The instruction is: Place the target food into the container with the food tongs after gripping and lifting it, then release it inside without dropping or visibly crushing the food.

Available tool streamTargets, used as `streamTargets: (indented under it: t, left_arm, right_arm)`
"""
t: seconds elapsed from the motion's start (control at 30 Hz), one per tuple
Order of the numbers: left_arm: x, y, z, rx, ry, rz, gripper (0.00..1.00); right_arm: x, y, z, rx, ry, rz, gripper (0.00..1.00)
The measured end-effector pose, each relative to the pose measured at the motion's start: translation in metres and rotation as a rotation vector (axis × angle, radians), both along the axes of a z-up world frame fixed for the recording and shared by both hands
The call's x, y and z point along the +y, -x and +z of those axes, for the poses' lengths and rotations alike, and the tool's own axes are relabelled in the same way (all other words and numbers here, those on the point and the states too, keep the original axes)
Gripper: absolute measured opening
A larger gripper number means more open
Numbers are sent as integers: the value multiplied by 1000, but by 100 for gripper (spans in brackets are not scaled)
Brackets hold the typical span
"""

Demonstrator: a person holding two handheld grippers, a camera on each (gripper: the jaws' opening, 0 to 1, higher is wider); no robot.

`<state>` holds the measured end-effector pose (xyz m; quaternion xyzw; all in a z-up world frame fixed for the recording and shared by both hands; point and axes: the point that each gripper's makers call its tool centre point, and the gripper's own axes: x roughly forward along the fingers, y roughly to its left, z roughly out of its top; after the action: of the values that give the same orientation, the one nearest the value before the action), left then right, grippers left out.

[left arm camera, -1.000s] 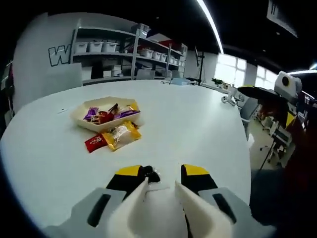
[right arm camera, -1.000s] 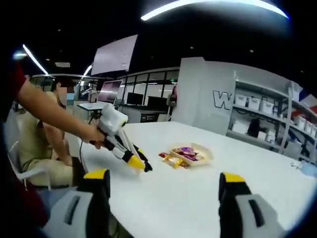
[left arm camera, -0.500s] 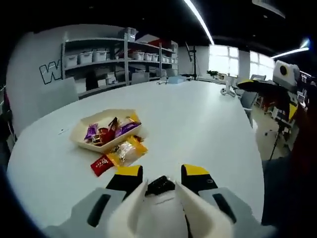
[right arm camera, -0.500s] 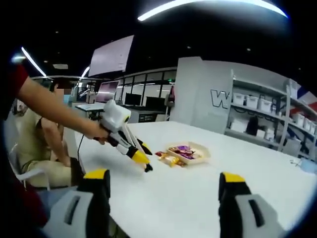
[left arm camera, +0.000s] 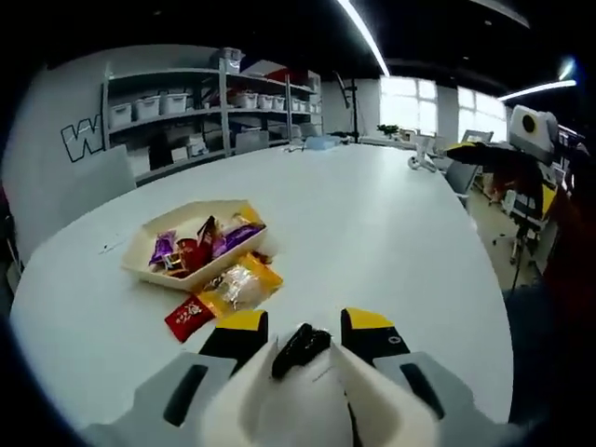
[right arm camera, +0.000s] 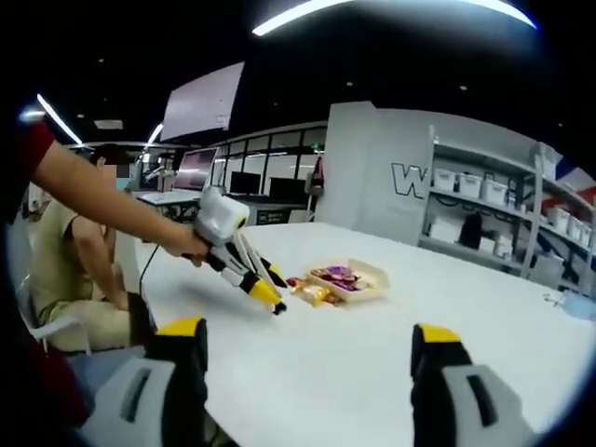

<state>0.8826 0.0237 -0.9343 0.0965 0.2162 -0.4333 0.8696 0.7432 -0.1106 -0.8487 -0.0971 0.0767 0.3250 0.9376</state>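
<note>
Tongs (left arm camera: 300,348) clamped in left hand-held gripper (left arm camera: 303,337), right hand-held gripper (right arm camera: 307,349) wide open.

1. The left gripper view looks low and close across the white table (left arm camera: 391,223); the tray (left arm camera: 191,244) sits near, at 11 o'clock.
2. The right gripper view looks from the table's edge, farther back; the tray (right arm camera: 349,277) lies at 12 o'clock.
3. Both views share the table, the tray and the shelves (left arm camera: 214,102).

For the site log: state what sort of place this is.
Probably an open-plan office or lab workspace: metal shelving with storage bins, monitors on desks, and a large round white table under strip lights.
</note>
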Motion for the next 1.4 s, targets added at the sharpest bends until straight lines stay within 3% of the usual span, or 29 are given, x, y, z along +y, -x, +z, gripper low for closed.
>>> streamTargets:
  t: [0.1, 0.13, 0.17, 0.27, 0.37, 0.43, 0.5, 0.53, 0.63, 0.87, 0.97, 1.4]
  left_arm:
    - [4, -5, -1, 60, 31, 73, 29]
    - [4, -5, 0, 42, 23, 61, 29]
    - [8, -8, -1, 43, 13, 101, 28]
    - [15, -9, 1, 78, 35, 170, 27]
    - [17, -6, 3, 71, 31, 149, 27]
    - [19, -8, 9, 13, 17, 133, 28]
    - [17, -8, 13, -8, 25, 91, 28]
    - [11, -6, 14, -27, 26, 32, 29]
    - [13, -10, 7, -104, -80, -5, 29]
    - [4, -15, 1, -53, -44, -14, 28]
    - [1, -12, -1, 5, -15, -2, 25]
    - [-1, -5, 0, 7, -12, 18, 21]
  right_arm:
    - [1, 0, 1, -2, 3, 0, 89]
    - [1, 0, 2, -3, 5, 1, 89]
    - [1, 0, 2, -4, 6, 2, 89]
    - [3, 1, 4, -5, 7, 5, 89]
    - [5, 2, 5, -7, 10, 9, 89]
    - [7, 3, 5, -7, 10, 11, 89]
    - [8, 3, 5, -6, 12, 15, 89]
    - [8, 3, 5, -6, 13, 15, 89]
    - [8, 3, 5, -5, 12, 15, 89]
    - [1, 2, 1, 2, 11, 0, 89]
    - [-2, 0, 1, 5, 6, -6, 89]
    - [-7, -5, -15, 29, -2, -9, 89]
